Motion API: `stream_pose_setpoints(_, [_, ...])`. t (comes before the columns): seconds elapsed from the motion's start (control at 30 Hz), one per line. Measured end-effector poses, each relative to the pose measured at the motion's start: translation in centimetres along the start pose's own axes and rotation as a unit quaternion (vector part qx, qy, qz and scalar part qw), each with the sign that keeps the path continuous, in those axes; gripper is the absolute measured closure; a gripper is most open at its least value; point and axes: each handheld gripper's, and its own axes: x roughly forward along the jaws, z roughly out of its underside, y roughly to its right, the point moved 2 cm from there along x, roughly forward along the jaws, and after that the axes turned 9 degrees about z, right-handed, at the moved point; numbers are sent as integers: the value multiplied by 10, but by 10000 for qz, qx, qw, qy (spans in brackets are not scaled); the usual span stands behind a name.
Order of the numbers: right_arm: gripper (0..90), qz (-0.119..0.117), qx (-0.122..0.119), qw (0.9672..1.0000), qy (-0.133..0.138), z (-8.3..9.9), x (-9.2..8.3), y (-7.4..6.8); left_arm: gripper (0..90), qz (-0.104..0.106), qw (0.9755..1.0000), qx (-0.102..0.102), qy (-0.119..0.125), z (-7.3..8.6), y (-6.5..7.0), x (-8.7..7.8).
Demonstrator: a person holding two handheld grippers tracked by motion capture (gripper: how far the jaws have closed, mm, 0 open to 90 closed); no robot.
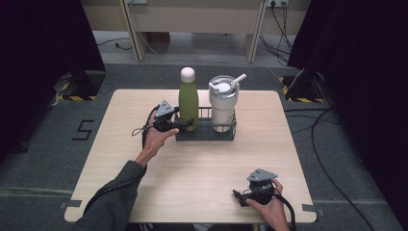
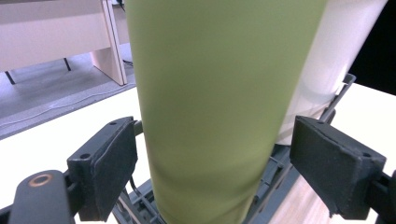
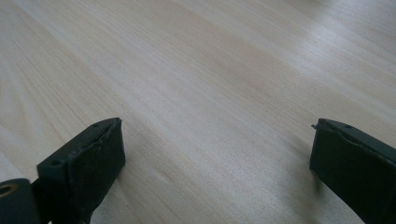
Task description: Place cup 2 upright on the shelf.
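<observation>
Two grippers out here. On the left, my left gripper [image 1: 185, 123] sits at the foot of the green bottle [image 1: 188, 101], jaws either side of it; gaps show at both pads [image 2: 112, 163], so no squeeze. That bottle stands upright in the wire rack's [image 1: 206, 133] left end, white tumbler [image 1: 223, 103] just right of it. Far right and nearer me, my right gripper [image 1: 239, 197] lies on the table [image 1: 202, 163], jaws wide apart, holding nothing.
</observation>
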Motion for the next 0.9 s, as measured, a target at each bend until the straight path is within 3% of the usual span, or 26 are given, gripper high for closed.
stream_pose_setpoints(0.33, [36,-1,0,10000,0,0,0,0,149,41,10000,23,-40,-3,6,-14])
stream_pose_setpoints(0.9, [35,3,1,10000,-3,0,0,0,149,86,9998,-146,-64,0,9,-34])
